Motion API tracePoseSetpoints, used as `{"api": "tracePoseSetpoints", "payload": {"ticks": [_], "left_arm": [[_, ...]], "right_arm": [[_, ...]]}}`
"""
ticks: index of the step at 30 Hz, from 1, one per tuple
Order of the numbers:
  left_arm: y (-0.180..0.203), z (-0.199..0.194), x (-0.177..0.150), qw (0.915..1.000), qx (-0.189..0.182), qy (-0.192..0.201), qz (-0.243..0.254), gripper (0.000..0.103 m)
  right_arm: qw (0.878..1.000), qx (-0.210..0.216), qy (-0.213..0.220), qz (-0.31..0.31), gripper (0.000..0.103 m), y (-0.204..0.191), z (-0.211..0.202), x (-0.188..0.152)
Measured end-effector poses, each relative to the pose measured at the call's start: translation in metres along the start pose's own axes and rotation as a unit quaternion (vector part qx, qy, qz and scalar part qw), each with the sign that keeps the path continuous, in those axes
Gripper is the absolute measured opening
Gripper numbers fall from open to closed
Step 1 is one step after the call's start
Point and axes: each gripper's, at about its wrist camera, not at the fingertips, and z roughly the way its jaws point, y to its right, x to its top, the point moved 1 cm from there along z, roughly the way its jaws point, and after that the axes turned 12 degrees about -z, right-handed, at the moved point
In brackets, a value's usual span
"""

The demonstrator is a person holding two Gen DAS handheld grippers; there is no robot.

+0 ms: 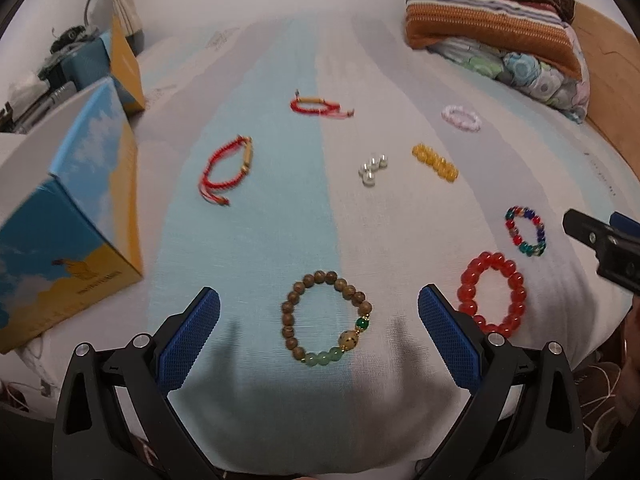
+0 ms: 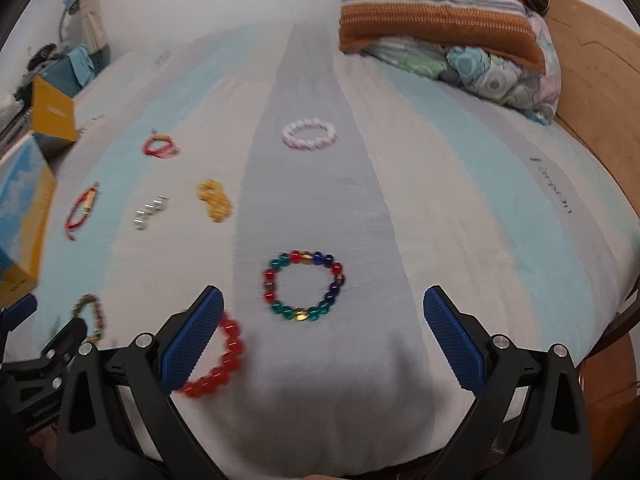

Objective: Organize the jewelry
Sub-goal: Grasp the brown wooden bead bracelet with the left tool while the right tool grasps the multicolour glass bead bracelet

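Bracelets lie spread on the striped bedsheet (image 1: 256,208): from the left wrist, the wooden-bead bracelet (image 1: 326,318) rests between the spread, empty fingers of the left gripper (image 1: 319,316), with the red bead bracelet (image 1: 493,294) just to its right. From the right wrist, the multicolored bead bracelet (image 2: 304,286) lies ahead of the released, empty right gripper (image 2: 323,312), and the pink bracelet (image 2: 309,133) lies farther up the sheet.

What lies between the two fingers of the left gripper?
In the left wrist view, the wooden bead bracelet lies on the bed sheet between the open left gripper's fingers, touching neither.
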Motion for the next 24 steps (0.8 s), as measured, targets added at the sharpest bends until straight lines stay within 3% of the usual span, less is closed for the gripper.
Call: {"api": "tracePoseSetpoints", "payload": {"ticks": [4, 11, 19, 24], "left_arm": [[0.004, 0.014, -0.001, 0.9999, 0.015, -0.006, 0.0, 0.097], [0.004, 0.034, -0.002, 0.9996, 0.01, -0.025, -0.003, 0.097], [-0.002, 0.049, -0.002, 0.999, 0.0, -0.043, -0.008, 0.096], [-0.002, 0.051, -0.004, 0.9989, 0.002, -0.047, -0.008, 0.09]], "right_arm": [[1.0, 0.011, -0.02, 0.005, 0.096, 0.008, 0.023, 0.003], [0.998, 0.019, -0.058, 0.019, 0.095, 0.022, 0.056, 0.004], [0.994, 0.042, -0.095, 0.027, 0.083, 0.016, 0.085, 0.001], [0.994, 0.046, -0.094, 0.023, 0.072, 0.012, 0.085, -0.001]]}}
